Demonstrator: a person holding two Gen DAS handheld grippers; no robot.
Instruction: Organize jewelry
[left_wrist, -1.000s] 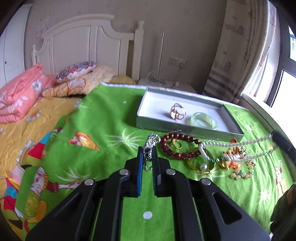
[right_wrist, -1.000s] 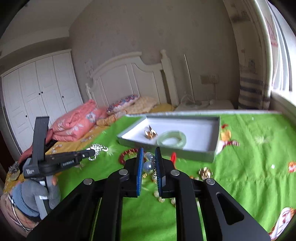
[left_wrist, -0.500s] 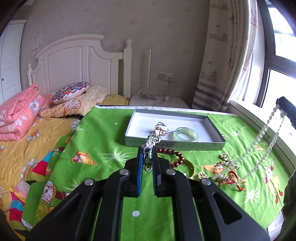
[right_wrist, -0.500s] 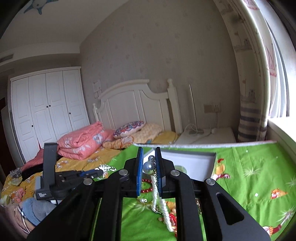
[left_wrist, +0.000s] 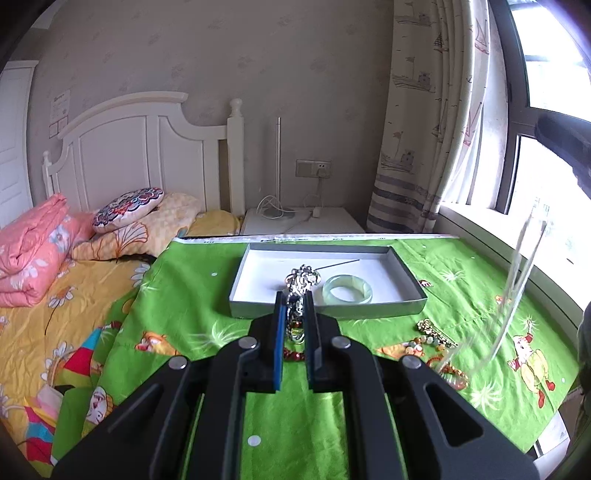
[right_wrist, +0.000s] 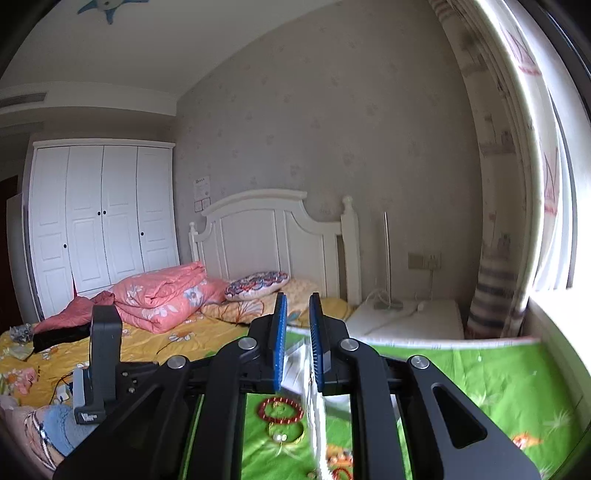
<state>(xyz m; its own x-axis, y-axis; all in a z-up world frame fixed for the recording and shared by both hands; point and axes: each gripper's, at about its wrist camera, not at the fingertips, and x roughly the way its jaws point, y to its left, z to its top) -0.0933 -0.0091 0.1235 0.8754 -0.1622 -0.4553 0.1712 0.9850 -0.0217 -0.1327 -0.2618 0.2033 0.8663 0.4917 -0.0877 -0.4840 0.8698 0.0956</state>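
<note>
My left gripper (left_wrist: 294, 308) is shut on a silver chain bracelet (left_wrist: 301, 282) and holds it above the green cloth, just in front of the grey jewelry box (left_wrist: 400, 308). A pale green bangle (left_wrist: 347, 290) lies in the box. My right gripper (right_wrist: 297, 315) is raised high and shut on a white pearl necklace (right_wrist: 314, 413) that hangs blurred below it; it also shows in the left wrist view (left_wrist: 513, 291) at the right. A red bead bracelet (right_wrist: 280, 408) and a gold bangle (right_wrist: 285, 430) lie on the cloth below.
More gold and beaded jewelry (left_wrist: 432, 334) lies on the green cloth right of the box. A bed with pink quilt (left_wrist: 33, 247) is to the left, a white nightstand (left_wrist: 303, 219) behind, a window sill (left_wrist: 491, 236) at the right.
Both grippers have risen. The right one lifted the pearl necklace off the cloth, so it now hangs free. The left one carried the silver bracelet up toward the box.
</note>
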